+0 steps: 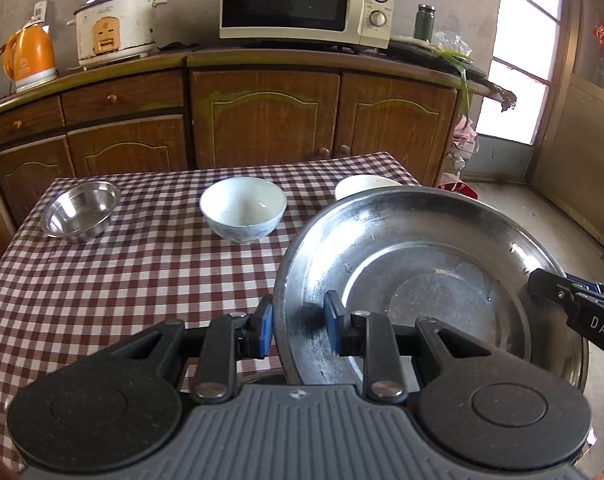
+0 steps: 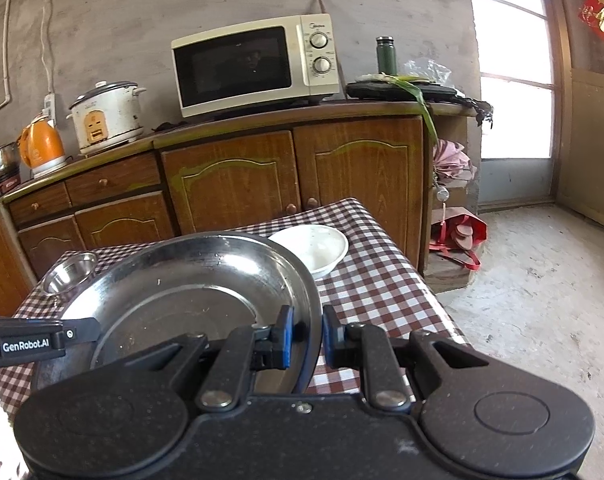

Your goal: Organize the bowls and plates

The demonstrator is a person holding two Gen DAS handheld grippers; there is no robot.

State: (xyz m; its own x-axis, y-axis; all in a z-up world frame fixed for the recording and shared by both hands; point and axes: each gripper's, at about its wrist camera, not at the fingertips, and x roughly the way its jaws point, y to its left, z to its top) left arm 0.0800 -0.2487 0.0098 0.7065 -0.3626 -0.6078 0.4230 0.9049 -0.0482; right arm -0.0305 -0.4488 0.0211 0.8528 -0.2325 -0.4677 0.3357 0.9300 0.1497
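Both grippers, left gripper (image 1: pixel 298 330) and right gripper (image 2: pixel 305 338), pinch opposite rims of steel plate (image 1: pixel 429 272), jaws nearly closed, keeping it level above checkered table (image 1: pixel 142 264).

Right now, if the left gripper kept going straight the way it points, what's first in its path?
Left gripper is clamped on the steel plate rim, so the plate goes with it. Beyond, probably the white bowl on the checked table; depth is unclear.

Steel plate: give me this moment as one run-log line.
steel plate: lifted above checked table | left gripper: shut on near-left rim | right gripper: shut on right rim | white bowl, small steel bowl: on table
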